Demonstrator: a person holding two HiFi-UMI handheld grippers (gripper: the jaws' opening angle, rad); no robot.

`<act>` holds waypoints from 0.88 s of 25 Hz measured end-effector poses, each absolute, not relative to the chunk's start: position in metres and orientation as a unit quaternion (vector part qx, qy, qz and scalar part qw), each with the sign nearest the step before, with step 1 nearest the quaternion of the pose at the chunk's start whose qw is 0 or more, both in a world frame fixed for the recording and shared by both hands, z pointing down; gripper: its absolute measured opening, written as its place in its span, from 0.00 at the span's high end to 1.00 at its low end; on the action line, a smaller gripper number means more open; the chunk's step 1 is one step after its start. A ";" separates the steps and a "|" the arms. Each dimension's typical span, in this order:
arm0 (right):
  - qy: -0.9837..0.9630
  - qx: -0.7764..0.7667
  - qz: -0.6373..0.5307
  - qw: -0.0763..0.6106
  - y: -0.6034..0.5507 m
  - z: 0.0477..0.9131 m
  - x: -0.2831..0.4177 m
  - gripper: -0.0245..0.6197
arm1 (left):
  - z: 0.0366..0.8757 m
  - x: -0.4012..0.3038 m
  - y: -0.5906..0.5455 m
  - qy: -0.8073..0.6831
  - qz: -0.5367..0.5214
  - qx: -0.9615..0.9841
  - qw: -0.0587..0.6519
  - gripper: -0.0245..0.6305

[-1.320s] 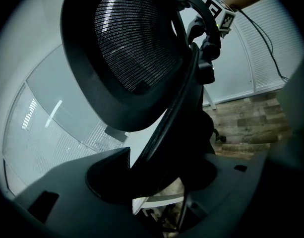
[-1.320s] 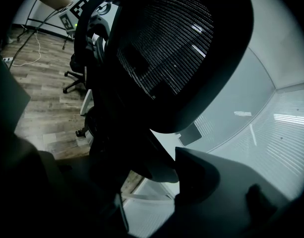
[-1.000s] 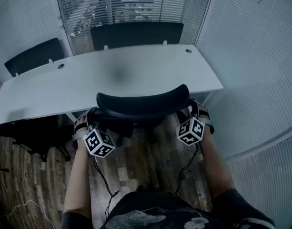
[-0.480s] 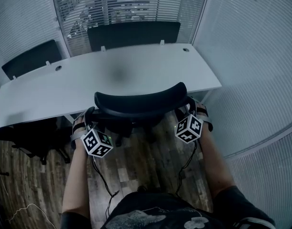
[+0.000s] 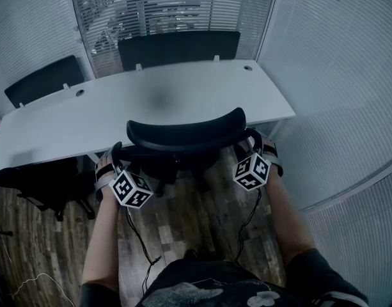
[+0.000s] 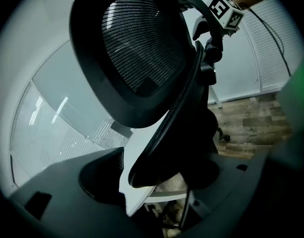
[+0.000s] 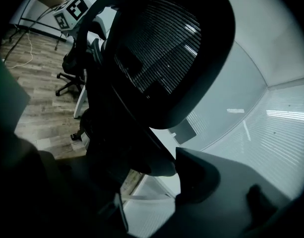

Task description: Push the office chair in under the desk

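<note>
The white surface (image 5: 183, 98) is spreading wide across the room. The office chair (image 5: 183, 134) is standing right at its near edge, with the backrest top just overlapping that edge. The left claw (image 5: 117, 158) is clamping the backrest frame's left side, and the right claw (image 5: 254, 143) is clamping its right side.

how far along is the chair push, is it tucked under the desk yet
Done: the left gripper and right gripper are each clamped on the office chair back frame. In hand: the backrest top sits at the desk near edge, with the seat seemingly beneath it. Left: probably only a short final push, then letting go.
</note>
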State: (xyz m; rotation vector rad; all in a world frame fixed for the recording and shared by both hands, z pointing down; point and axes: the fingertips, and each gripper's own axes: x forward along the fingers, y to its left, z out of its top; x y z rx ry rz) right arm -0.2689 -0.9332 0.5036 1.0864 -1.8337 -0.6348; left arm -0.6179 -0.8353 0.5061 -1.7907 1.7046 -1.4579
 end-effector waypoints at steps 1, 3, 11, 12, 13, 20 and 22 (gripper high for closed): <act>-0.741 0.440 -0.254 0.439 -0.930 0.502 -0.267 0.54 | 0.504 -0.619 -0.832 0.594 -0.498 -0.618 0.133 0.47; -0.745 0.443 -0.253 0.430 -0.923 0.499 -0.264 0.54 | 0.498 -0.619 -0.825 0.604 -0.487 -0.618 0.129 0.46; -0.762 0.463 -0.236 0.386 -0.886 0.482 -0.251 0.54 | 0.471 -0.595 -0.783 0.640 -0.443 -0.619 0.108 0.45; -0.766 0.461 -0.233 0.383 -0.880 0.480 -0.250 0.54 | 0.468 -0.590 -0.777 0.643 -0.435 -0.622 0.103 0.45; -0.771 0.458 -0.228 0.379 -0.874 0.478 -0.250 0.54 | 0.465 -0.584 -0.770 0.646 -0.426 -0.625 0.098 0.45; -0.823 0.449 -0.188 0.294 -0.826 0.432 -0.244 0.54 | 0.428 -0.541 -0.723 0.676 -0.352 -0.639 0.105 0.55; -0.833 0.445 -0.180 0.274 -0.811 0.420 -0.241 0.54 | 0.414 -0.531 -0.709 0.694 -0.322 -0.634 0.111 0.65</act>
